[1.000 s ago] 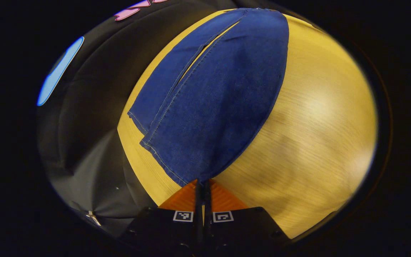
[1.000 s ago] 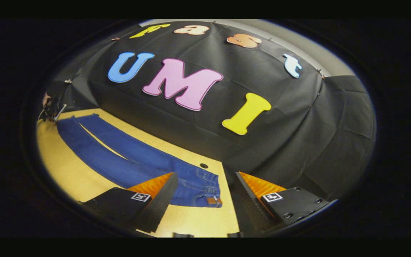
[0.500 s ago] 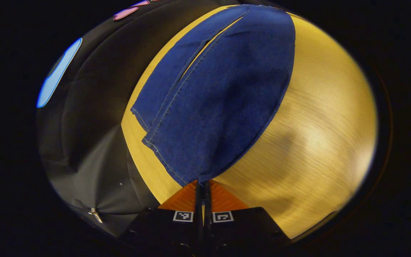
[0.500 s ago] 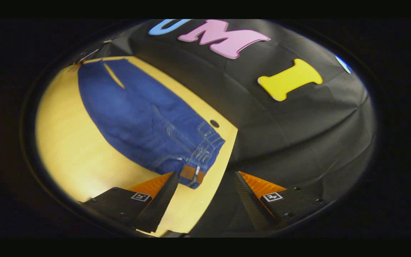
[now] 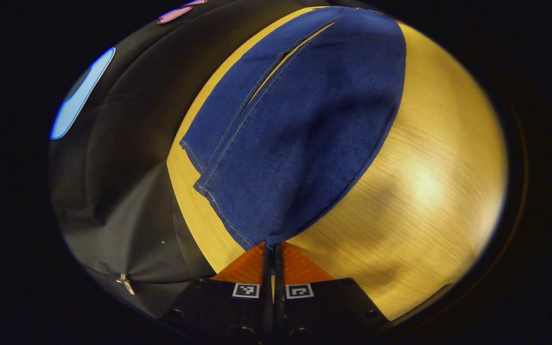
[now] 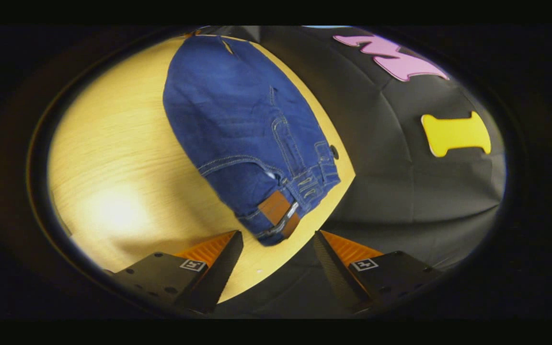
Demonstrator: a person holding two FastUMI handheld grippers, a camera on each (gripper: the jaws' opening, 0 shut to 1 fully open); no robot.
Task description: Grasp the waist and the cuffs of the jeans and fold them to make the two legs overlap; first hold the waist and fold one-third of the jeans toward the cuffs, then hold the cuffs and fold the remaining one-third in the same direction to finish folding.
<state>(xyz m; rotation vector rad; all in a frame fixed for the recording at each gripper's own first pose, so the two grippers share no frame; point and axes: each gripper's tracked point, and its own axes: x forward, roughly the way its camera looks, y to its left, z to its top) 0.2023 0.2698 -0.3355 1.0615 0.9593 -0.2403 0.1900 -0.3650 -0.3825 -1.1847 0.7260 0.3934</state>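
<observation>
On my left gripper view, the booth's dark cloth wall [image 5: 127, 158] fills the left side, meeting the edge of the pale wooden surface [image 5: 424, 191]. The jeans [image 5: 300, 134] lie flat on that surface, their two legs running away from me side by side, with a narrow slit of wood showing between them farther up. The far leg's cuff [image 5: 190, 152] sits a little behind the near leg's cuff [image 5: 223, 213], both hems stitched in light thread. My left gripper [image 5: 271, 249] has its jaws closed together on the corner of the near cuff; the denim rises to a point right where the two fingers meet. To the right of the jeans the wood is bare, with a bright glare on it.

On my right gripper view, bare wood with a glare patch lies at the left. The jeans spread from the top of the view down toward me, waist end nearest. The waistband [image 6: 300, 191] with its belt loops and a brown patch [image 6: 276, 207] lies near the surface's edge, just ahead of my right gripper [image 6: 278, 239]. Its jaws stand wide apart, holding nothing, one finger over the wood and the other over the dark cloth at the right.
</observation>
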